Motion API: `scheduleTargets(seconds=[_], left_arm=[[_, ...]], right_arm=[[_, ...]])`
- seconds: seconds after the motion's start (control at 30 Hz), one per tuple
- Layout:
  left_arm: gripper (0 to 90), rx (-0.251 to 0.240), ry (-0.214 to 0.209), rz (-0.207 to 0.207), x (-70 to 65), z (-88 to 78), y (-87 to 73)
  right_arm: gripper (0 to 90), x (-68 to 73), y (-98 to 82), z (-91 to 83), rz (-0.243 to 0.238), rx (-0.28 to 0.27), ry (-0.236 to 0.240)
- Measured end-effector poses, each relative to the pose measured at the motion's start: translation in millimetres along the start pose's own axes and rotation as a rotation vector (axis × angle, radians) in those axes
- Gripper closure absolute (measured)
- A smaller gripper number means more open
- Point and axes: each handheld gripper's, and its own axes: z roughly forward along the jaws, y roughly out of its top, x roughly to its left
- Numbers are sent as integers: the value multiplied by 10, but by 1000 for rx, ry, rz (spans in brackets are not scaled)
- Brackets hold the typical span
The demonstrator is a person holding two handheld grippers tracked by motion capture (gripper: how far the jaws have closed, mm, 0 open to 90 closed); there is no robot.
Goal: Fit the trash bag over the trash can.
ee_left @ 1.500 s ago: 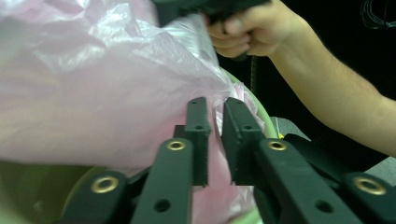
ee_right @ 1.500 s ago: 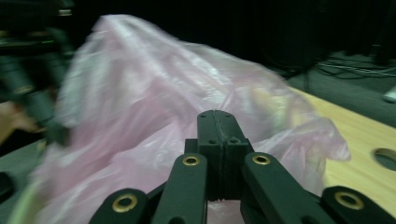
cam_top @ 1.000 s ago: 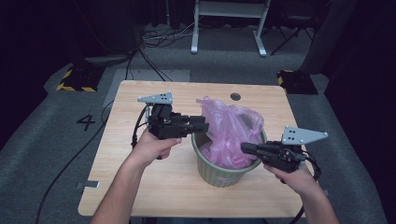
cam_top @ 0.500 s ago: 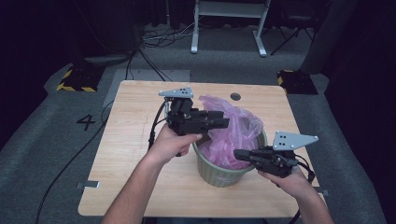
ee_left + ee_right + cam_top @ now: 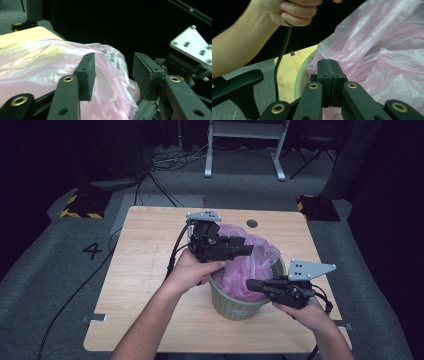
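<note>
Here, the items on the wooden worktop point(image 5: 145, 270), listed from the high view.

Bin point(image 5: 235, 302): round, pale green, standing upright on the near right part of the worktop. Its rim shows as a light green curve in the right claw's view.

Bag point(image 5: 245, 260): thin pink plastic, crumpled and translucent, sitting in the bin as a liner. Its top billows well above the rim and leans toward the far side. It is not drawn over the rim.

Left claw point(image 5: 246, 250): held level above the bag, at the bin's far left side, pointing right. Its jaws stand apart with a clear gap; the pink film lies under and behind them, and neither pad presses on it.

Right claw point(image 5: 251, 284): held at the bin's near right side, pointing left toward the bag. Its jaws are pressed together, pad against pad. The tips lie against the pink film just above the rim; whether a fold of film is pinched between the pads cannot be told.

Other: a small dark round hole point(image 5: 252, 223) in the worktop just beyond the bag; a black cable point(image 5: 176, 251) trailing from the left claw; grey carpeted floor point(image 5: 50, 285) around the worktop, marked with the figure 4.
</note>
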Motion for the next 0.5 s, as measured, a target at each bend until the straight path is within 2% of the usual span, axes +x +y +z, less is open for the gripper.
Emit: scheduleTargets(seconds=[0.03,0.17,0.3,0.33,0.4,0.47,0.5], left_arm=[[554,4,16,1,12,10,-4],[578,20,15,12,41,29,-26],[637,26,13,33,54,39,-36],[683,22,20,35,54,44,-39],[721,17,84,60,16,65,-52],[742,16,100,71,0,73,-57],[793,19,122,90,-39,92,-69]], right_arm=[[891,6,4,2,-4,-3,3],[887,-4,16,-19,-6,-23,10],[887,-11,1,-30,-2,-30,14],[886,-9,-4,-24,-2,-29,14],[886,-4,-1,-19,-6,-27,5],[886,-3,4,-17,-4,-27,6],[886,-1,13,-17,-9,-25,-1]])
